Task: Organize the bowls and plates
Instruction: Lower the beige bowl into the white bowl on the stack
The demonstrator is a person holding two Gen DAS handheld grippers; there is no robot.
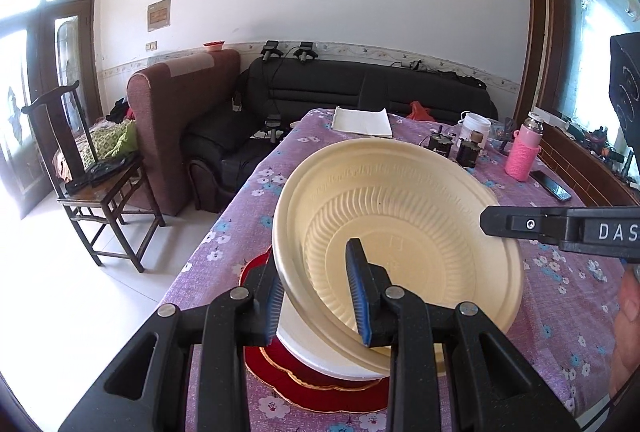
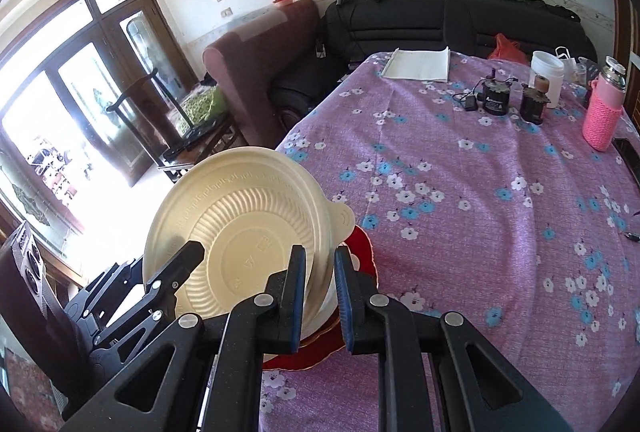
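Spreading beneath both tools, the purple flower-printed tablecloth fills the space ahead of the fingers. On it lies a scalloped red plate with a gold edge, under a white bowl. Tilted above these, a cream ribbed plastic bowl sits with its rim between the left gripper fingers, which are clamped on it. The right gripper straddles the opposite rim; whether it presses, I cannot tell.
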